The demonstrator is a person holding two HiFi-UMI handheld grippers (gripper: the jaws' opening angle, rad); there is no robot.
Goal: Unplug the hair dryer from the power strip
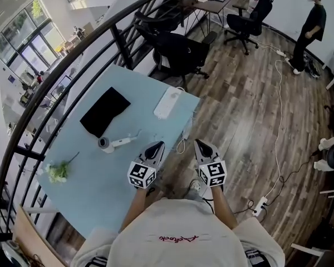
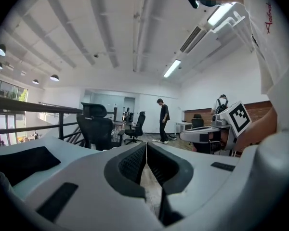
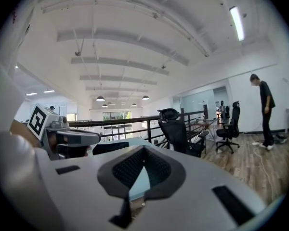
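Light-blue table (image 1: pixel 97 191), head view. A flat black cloth (image 1: pixel 104 111) lay near the middle of its far half. A white power strip (image 1: pixel 167 103) lay at the far right corner, lengthwise along the right edge. The hair dryer (image 1: pixel 114 143) lay on its side just nearer than the cloth. White flowers (image 1: pixel 58 171) lay by the left edge. A white cable (image 1: pixel 183 141) hung over the right edge.

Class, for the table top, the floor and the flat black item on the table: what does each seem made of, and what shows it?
Table top: smooth pale-blue surface with a dull, even sheen, likely laminate or painted board. Floor: brown planks with grain and seams, so wood or wood-look laminate. Flat black item: matte with soft edges, probably fabric or felt.
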